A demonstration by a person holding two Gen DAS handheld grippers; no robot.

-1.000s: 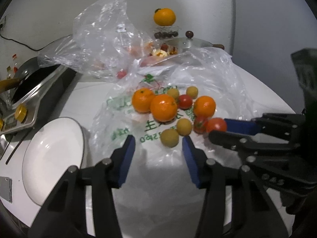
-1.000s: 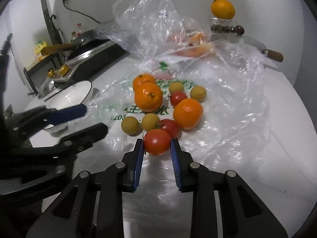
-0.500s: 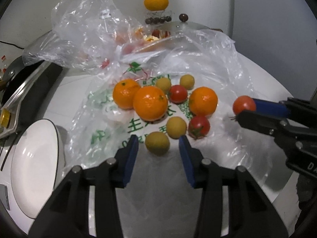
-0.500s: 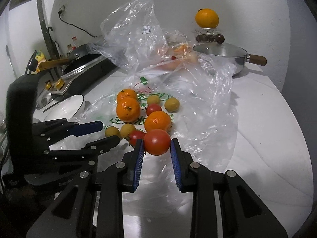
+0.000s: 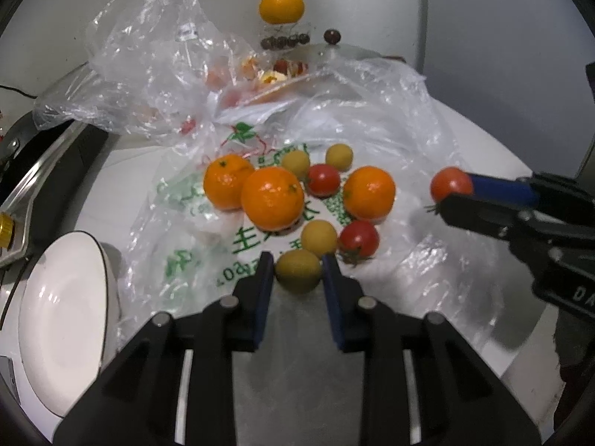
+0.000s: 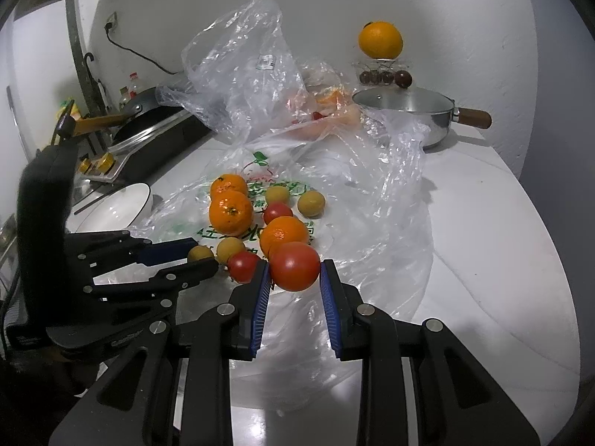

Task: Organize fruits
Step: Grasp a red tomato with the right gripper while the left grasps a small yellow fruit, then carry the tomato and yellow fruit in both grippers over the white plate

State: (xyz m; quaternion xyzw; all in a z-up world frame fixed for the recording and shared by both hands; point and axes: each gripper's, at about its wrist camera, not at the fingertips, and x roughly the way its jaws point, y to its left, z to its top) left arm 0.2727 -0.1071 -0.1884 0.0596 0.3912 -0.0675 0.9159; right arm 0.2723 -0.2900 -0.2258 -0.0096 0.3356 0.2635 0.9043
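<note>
Lifting gently suits both: left tool (image 5: pixel 297 271) has just closed onto the near yellow-green fruit (image 5: pixel 298 270), right tool (image 6: pixel 293 273) grips a tomato (image 6: pixel 294 266); avoid snagging the plastic bag (image 5: pixel 390 119).

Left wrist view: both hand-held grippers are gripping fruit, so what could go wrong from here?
1. The left hand-held gripper grips a yellow-green fruit lying on the thin plastic bag; lifting might snag the film and roll nearby fruit.
2. The right hand-held gripper pinches a tomato near its tips; it could slip or bruise.
</note>
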